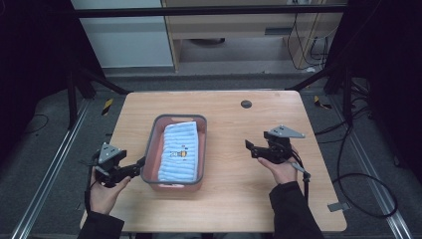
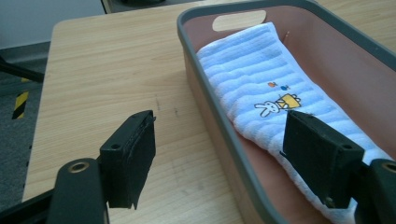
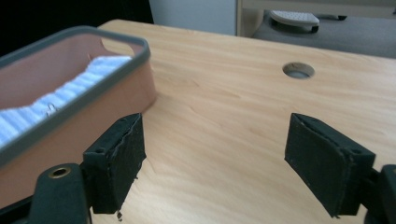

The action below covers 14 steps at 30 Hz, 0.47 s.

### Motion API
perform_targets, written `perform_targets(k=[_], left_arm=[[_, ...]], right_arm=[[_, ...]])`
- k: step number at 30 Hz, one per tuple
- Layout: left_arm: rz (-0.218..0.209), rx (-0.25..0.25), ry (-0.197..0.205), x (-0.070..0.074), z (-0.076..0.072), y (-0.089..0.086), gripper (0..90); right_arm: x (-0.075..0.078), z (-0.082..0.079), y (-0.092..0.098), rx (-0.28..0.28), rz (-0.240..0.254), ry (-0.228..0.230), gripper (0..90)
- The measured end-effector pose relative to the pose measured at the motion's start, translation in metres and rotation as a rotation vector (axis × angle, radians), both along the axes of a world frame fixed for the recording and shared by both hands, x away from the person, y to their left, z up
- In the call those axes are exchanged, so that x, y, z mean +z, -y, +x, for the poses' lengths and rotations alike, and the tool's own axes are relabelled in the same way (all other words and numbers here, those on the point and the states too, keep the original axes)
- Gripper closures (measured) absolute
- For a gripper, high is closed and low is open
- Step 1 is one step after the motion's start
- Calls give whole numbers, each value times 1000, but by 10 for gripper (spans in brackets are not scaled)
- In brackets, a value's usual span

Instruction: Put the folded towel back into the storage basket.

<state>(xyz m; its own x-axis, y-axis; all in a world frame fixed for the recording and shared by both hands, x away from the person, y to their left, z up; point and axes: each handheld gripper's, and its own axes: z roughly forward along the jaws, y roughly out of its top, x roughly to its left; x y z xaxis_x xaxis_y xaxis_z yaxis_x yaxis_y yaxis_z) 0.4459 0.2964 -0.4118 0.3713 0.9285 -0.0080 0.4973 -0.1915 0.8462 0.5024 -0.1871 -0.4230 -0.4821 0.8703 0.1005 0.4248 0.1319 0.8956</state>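
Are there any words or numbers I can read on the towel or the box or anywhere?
No words or numbers can be read anywhere.
The blue striped towel in the basket carries only a small picture, a white rabbit beside a yellow shape, with no letters.
The yellow and black striped tape on the floor is a warning mark, not writing.

A wooden table point(image 1: 234, 209) being lit from above, a round hole point(image 1: 246, 104) being shown near its far edge, black cables point(image 1: 363, 179) being left lying on the grey floor point(image 1: 45, 149).

Towel point(image 1: 179, 151) in basket point(image 1: 150, 149) at table point(image 1: 229, 199) centre; left gripper point(image 1: 141, 163) beside basket's left wall, right gripper point(image 1: 250, 148) well right
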Motion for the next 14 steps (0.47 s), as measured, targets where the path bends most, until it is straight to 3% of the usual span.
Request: perform_targets(k=[14], left_arm=[[9,91,-6,-16,-1,-29,292]], right_arm=[[-29,-26,51,-58,-39,-38,192]])
